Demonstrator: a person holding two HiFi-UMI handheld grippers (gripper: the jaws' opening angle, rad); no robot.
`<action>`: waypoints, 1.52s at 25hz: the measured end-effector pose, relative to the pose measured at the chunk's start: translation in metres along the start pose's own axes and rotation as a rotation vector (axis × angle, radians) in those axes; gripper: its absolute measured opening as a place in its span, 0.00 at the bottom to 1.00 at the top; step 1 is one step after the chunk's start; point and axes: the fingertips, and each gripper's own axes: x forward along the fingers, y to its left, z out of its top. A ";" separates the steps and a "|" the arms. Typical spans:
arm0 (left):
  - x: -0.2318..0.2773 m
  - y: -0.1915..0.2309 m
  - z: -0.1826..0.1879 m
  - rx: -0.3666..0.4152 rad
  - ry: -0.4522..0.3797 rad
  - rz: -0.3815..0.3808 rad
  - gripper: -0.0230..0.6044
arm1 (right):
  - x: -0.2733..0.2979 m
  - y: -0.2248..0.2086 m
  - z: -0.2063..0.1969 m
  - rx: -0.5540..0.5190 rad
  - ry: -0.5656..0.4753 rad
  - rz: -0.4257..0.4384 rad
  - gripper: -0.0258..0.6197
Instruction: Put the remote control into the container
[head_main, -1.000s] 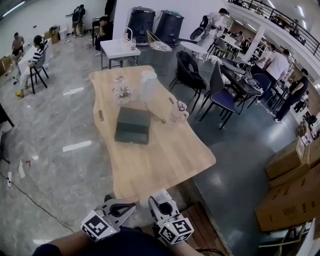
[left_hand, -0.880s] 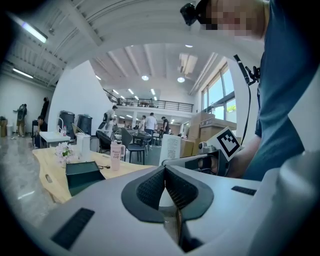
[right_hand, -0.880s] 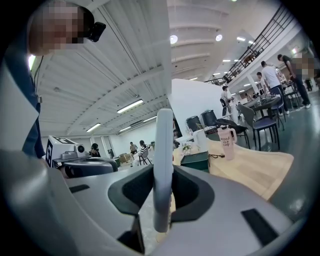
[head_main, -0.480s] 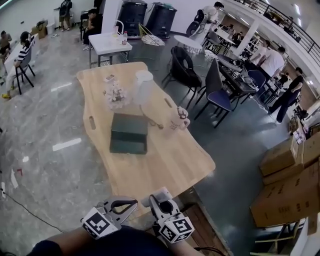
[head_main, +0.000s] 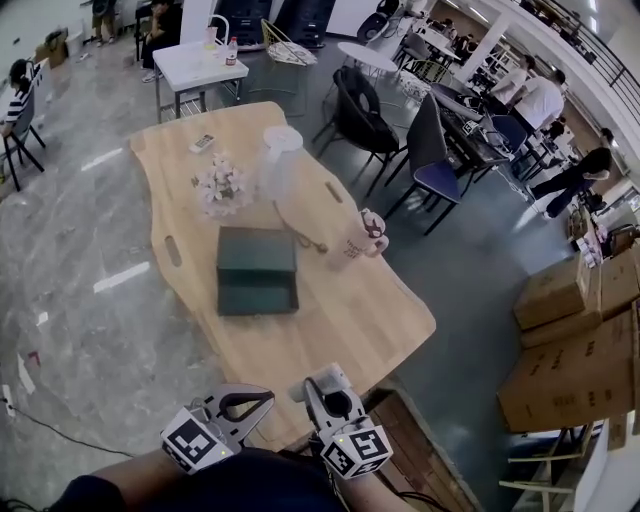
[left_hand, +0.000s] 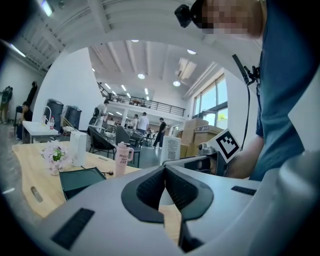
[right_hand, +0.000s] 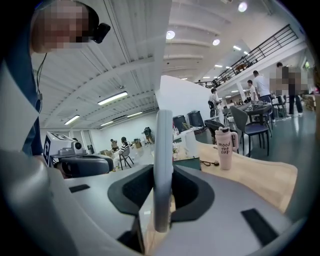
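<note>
A white remote control (head_main: 322, 381) stands on edge between the jaws of my right gripper (head_main: 324, 394), just over the near end of the wooden table (head_main: 330, 320). In the right gripper view the remote (right_hand: 163, 150) rises as a pale slab, and the right gripper (right_hand: 162, 186) is shut on it. The dark green open container (head_main: 257, 268) lies mid-table, well ahead of both grippers. It also shows small in the left gripper view as container (left_hand: 80, 178). My left gripper (head_main: 262, 397) is beside the right one. In its own view the left gripper (left_hand: 164, 170) is shut with nothing in it.
A pink cup (head_main: 362, 232), a cable, a white jug (head_main: 280, 155) and a flower bunch (head_main: 220, 183) stand beyond the container. Dark chairs (head_main: 375, 130) line the table's right side. Cardboard boxes (head_main: 560, 300) are stacked far right. A wooden pallet (head_main: 410, 450) lies at my lower right.
The head view has swung, so the table sits a little further left and nearer. Both grippers keep their places at the table's near end, and the remote stays gripped.
</note>
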 end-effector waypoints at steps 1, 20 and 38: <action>0.002 0.003 0.000 -0.015 0.000 -0.001 0.06 | 0.004 -0.001 0.000 -0.005 0.004 0.001 0.21; 0.009 0.023 0.005 -0.036 -0.007 0.165 0.06 | 0.119 -0.023 0.013 -0.539 0.135 0.142 0.21; -0.022 0.060 -0.006 -0.098 -0.041 0.265 0.06 | 0.263 -0.034 -0.089 -1.229 0.460 0.171 0.21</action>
